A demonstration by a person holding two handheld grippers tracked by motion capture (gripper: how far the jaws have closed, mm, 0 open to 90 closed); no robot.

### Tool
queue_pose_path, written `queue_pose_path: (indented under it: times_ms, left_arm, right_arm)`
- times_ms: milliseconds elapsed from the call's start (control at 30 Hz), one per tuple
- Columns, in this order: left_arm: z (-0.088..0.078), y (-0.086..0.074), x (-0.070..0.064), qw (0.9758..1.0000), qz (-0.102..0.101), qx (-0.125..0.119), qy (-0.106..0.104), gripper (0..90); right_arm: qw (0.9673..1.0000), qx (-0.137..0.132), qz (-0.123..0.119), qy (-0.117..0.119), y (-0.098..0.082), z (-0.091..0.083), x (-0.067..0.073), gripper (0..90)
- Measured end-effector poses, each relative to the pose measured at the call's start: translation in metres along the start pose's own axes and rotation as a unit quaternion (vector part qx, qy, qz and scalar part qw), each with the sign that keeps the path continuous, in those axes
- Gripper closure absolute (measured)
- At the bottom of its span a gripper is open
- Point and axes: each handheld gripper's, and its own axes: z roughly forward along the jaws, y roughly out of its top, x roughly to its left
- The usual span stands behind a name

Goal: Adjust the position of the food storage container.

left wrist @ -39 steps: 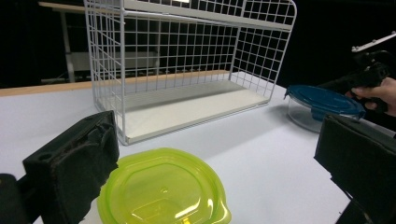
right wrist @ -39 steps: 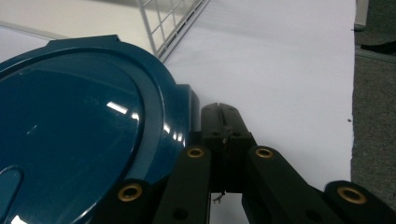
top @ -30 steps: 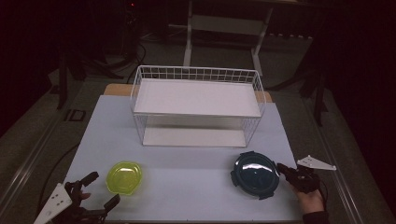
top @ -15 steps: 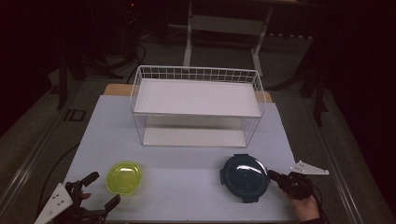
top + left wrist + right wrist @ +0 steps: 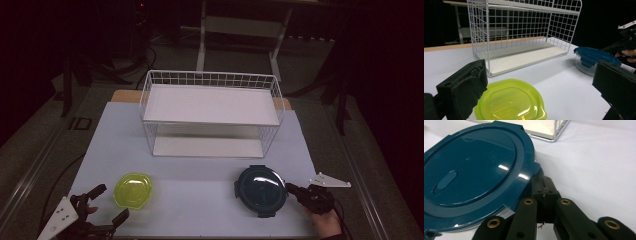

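Right gripper (image 5: 295, 191) at the counter's near right corner, jaws closed together with nothing between, tips touching the blue-lidded container (image 5: 260, 190) just left of them. Left gripper (image 5: 106, 204) gapes empty, the yellow-green lid (image 5: 133, 189) just ahead near the front edge.

No text, label, brand or number can be read on anything here. The blue lid (image 5: 474, 177) touching the right gripper's (image 5: 544, 185) closed tips carries only faint embossed marks, too small to make out.
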Motion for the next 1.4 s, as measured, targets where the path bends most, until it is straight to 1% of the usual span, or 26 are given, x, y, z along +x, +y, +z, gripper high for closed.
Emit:
queue_pose_path:
  times_ms: [167, 300, 467, 667, 733, 1067, 1200, 1400]
  left_arm:
    - [0.000, 0.000, 0.000, 1.0000, -0.001, 0.000, -0.001, 0.0]
    - [0.000, 0.000, 0.001, 1.0000, -0.002, -0.001, 0.000, 0.0]
    - [0.001, 0.000, 0.000, 1.0000, 0.000, 0.001, -0.002, 0.0]
    - [0.001, 0.000, 0.000, 1.0000, 0.000, 0.001, -0.003, 0.0]
    - [0.001, 0.000, 0.000, 1.0000, 0.000, 0.002, -0.003, 0.0]
    - [0.001, 0.000, 0.000, 1.0000, 0.001, 0.003, -0.006, 0.0]
    - [0.001, 0.000, 0.000, 1.0000, -0.001, 0.003, -0.007, 0.0]
    - [0.002, 0.000, -0.001, 0.9999, 0.003, 0.007, -0.011, 0.0]
  right_arm:
    - [0.9999, 0.004, -0.008, 0.012, 0.002, 0.004, 0.008, 90.0]
    - [0.9997, 0.005, -0.006, 0.025, 0.006, 0.011, 0.017, 90.0]
    - [0.9988, 0.013, -0.023, 0.041, 0.012, 0.019, 0.030, 90.0]
    - [0.9973, 0.017, -0.031, 0.065, 0.017, 0.027, 0.042, 90.0]
    - [0.9970, 0.018, -0.031, 0.068, 0.018, 0.028, 0.044, 90.0]
    - [0.9946, 0.027, -0.044, 0.090, 0.025, 0.041, 0.061, 90.0]
    - [0.9939, 0.029, -0.048, 0.095, 0.027, 0.043, 0.065, 90.0]
    - [0.9933, 0.030, -0.052, 0.099, 0.028, 0.046, 0.069, 90.0]
